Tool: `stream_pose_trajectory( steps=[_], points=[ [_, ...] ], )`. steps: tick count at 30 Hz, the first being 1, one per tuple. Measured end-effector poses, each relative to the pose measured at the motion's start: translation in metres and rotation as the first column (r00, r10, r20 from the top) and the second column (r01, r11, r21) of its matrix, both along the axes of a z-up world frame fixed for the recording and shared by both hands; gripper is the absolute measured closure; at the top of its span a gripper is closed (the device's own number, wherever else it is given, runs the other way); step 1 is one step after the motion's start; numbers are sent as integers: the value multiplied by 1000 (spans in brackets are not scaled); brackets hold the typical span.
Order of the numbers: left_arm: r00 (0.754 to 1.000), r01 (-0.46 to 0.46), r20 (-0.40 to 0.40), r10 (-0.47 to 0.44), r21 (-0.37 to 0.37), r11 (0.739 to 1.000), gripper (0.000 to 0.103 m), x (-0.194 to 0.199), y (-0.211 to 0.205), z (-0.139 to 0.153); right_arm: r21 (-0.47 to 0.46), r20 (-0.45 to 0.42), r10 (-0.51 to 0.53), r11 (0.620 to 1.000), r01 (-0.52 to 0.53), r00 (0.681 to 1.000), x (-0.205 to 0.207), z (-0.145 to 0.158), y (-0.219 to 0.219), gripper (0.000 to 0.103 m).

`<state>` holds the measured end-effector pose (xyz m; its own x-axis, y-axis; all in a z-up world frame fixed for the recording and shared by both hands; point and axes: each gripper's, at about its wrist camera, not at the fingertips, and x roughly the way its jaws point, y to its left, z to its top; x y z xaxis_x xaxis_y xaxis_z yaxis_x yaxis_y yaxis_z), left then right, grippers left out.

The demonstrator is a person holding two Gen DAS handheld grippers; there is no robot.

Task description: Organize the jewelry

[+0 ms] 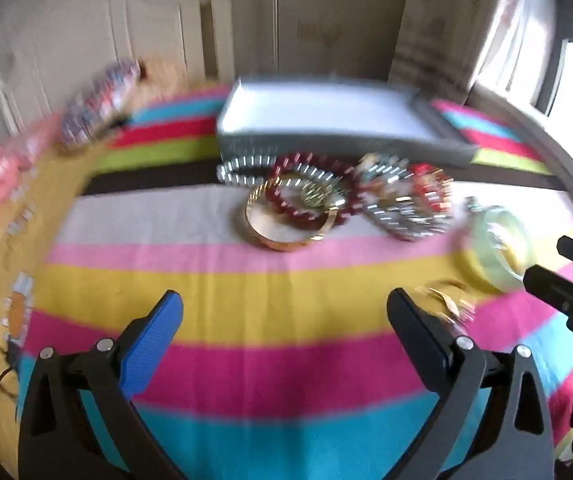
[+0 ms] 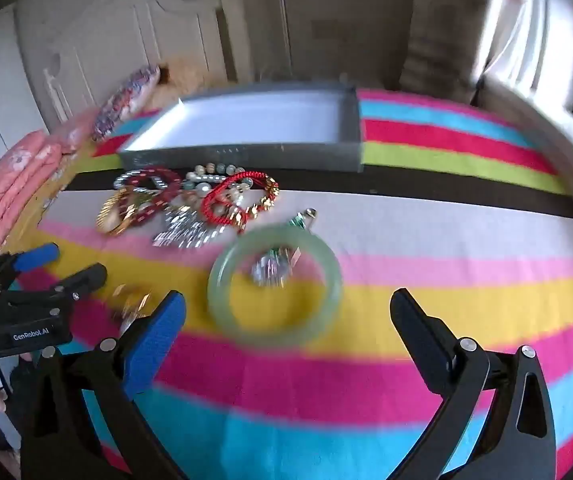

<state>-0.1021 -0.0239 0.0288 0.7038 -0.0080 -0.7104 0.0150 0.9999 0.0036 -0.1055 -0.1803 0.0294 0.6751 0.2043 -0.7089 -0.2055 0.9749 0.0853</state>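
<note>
A pile of jewelry lies on a striped cloth: a gold bangle (image 1: pixel 286 224), a dark red bead bracelet (image 1: pixel 310 188), silver bracelets (image 1: pixel 398 216) and a red cord bracelet (image 2: pixel 238 200). A pale green jade bangle (image 2: pixel 274 284) lies apart, nearer to me, with a small green-and-silver piece (image 2: pixel 274 264) inside it. A small gold piece (image 1: pixel 446 300) lies by my left gripper's right finger. A grey tray (image 1: pixel 326 136) with a white floor stands behind the pile. My left gripper (image 1: pixel 286 320) is open and empty. My right gripper (image 2: pixel 286 320) is open and empty, with the jade bangle between its fingertips and just beyond them.
Pink folded bedding (image 2: pixel 18 184) and a patterned pillow (image 2: pixel 126 100) lie at the far left. A yellow flowered sheet (image 1: pixel 18 240) borders the cloth on the left. A cream headboard and wardrobe stand behind. A window (image 1: pixel 566 64) is at the right.
</note>
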Motion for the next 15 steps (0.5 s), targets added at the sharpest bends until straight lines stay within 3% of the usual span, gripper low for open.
stream_pose_trajectory(
  steps=[6, 11, 15],
  points=[
    [973, 6, 229, -13, 31, 1000, 2, -87, -22, 36, -13, 179, 45, 999, -44, 983, -72, 29, -6, 4],
    [947, -8, 320, -8, 51, 999, 2, -117, -30, 58, -43, 310, 51, 998, -40, 949, -110, 44, -1, 4],
    [941, -4, 339, -18, 63, 998, 2, -127, -32, 65, -57, 359, 68, 997, -51, 931, -118, 52, 5, 4]
  ],
)
